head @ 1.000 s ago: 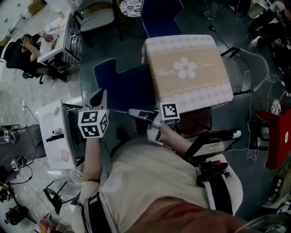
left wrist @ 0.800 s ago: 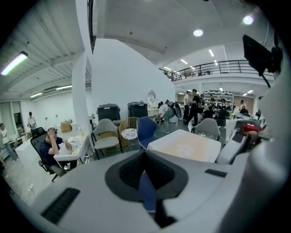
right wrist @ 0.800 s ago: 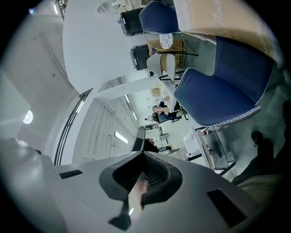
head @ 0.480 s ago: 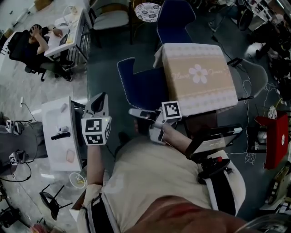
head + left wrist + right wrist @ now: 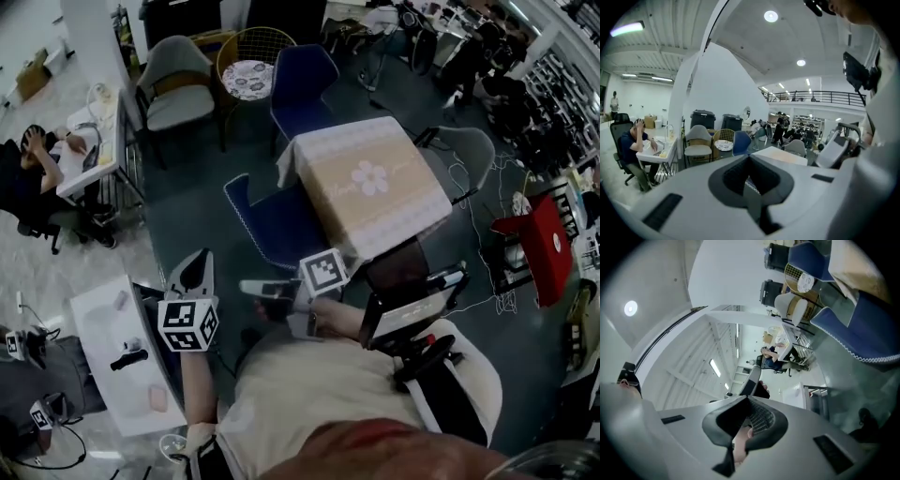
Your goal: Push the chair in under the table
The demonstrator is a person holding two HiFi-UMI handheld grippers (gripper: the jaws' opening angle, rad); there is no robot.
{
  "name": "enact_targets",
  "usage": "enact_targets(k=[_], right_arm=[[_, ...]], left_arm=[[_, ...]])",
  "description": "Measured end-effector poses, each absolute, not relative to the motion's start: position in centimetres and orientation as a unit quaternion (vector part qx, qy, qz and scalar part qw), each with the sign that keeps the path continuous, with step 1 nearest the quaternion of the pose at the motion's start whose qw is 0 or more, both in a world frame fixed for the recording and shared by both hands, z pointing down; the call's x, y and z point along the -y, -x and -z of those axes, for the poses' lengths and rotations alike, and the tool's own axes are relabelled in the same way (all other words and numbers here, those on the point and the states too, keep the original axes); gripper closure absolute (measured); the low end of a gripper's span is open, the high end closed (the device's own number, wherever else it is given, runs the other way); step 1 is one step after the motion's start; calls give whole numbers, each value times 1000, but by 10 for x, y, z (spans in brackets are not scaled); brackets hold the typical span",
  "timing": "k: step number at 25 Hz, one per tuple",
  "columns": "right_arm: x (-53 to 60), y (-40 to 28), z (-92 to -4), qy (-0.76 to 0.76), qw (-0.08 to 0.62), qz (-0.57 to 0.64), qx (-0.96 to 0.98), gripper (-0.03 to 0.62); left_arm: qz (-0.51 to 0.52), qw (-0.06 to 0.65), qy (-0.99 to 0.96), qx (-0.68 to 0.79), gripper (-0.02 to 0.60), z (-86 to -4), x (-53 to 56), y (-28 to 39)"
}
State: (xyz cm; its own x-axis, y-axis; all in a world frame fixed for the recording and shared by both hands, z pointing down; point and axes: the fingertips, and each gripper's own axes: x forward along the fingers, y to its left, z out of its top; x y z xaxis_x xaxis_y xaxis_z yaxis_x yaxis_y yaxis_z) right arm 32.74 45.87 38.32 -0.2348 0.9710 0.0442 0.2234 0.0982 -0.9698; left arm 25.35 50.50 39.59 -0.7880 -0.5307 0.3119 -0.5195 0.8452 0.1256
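Observation:
A blue chair point(image 5: 272, 220) stands at the left side of the square table with a tan flowered cloth point(image 5: 370, 183), its seat partly under the cloth. In the right gripper view the same chair point(image 5: 862, 333) and the cloth point(image 5: 858, 268) show at the upper right. My left gripper point(image 5: 200, 258) is shut and empty, held left of and short of the chair, touching nothing. My right gripper point(image 5: 248, 288) is also shut and empty, pointing left just in front of the chair. Both sets of jaws meet closed in their own views, left gripper point(image 5: 750, 187) and right gripper point(image 5: 743, 427).
A second blue chair point(image 5: 300, 80) stands beyond the table and a grey chair point(image 5: 469, 150) to its right. A yellow wire chair point(image 5: 246, 66) and a grey armchair point(image 5: 178, 89) stand behind. A white desk point(image 5: 108, 366) is at left, a black stand point(image 5: 412, 305) at right, a seated person point(image 5: 37, 169) far left.
The person and both grippers have drawn back from the table, so chair and table look farther off. The right gripper has rolled. The chair keeps its place beside the table.

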Motion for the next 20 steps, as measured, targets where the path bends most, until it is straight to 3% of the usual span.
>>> enact_targets(k=[10,20], right_arm=[[-481,-322,-347,463,325,-358,743,583],[-528,-308,-372,489,385,-348,701,583]], left_arm=[[29,152,-314,937,574,-388,-516,-256],[47,158,-272,948,574,-392,-555,-240]])
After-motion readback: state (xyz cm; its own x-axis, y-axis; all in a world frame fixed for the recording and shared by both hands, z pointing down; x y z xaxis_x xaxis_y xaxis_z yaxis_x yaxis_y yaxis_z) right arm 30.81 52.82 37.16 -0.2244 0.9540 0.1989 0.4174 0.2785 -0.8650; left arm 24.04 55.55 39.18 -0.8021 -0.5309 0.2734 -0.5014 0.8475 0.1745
